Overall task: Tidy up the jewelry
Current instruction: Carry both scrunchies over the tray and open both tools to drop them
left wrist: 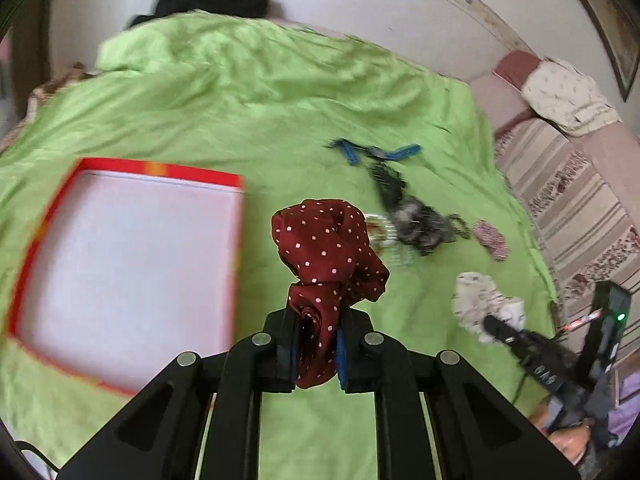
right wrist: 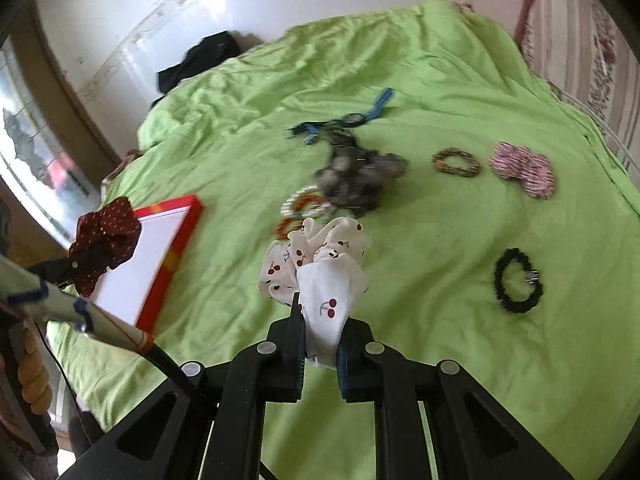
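Maroon scrunchie [left wrist: 326,256] in downward-tilted left tongs [left wrist: 318,344], above sheet [left wrist: 280,120]

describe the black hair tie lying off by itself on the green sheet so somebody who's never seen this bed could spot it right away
Start from the green sheet that covers the bed, and look to the right of the white cherry-print scrunchie. The black hair tie lies flat there, apart from the other pieces. It is a plain fuzzy black ring with one small silvery bit on its rim, unlike the fabric scrunchies and beaded bracelets nearby.
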Action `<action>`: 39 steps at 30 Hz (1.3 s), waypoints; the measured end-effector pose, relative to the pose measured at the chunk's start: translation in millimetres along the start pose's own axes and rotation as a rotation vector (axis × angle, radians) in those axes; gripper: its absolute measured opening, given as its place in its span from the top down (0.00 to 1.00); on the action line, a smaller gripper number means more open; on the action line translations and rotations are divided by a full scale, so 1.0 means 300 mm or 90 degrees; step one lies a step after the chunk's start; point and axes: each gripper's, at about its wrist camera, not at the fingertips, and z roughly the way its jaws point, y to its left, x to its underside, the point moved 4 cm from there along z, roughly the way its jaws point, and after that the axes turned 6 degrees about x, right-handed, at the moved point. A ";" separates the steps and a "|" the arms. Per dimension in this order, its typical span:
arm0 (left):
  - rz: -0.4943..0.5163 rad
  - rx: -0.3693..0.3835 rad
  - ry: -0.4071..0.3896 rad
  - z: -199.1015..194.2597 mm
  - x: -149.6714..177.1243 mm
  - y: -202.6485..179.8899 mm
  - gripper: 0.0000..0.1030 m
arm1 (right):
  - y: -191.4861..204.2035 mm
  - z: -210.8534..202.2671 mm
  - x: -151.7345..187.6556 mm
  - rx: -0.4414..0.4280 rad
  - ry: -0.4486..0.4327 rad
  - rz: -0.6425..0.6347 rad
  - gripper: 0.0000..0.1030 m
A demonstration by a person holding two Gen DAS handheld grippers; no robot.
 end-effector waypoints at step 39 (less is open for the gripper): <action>-0.162 -0.276 0.035 -0.105 0.197 0.810 0.78 | 0.847 0.352 0.223 -0.104 0.225 -0.214 0.68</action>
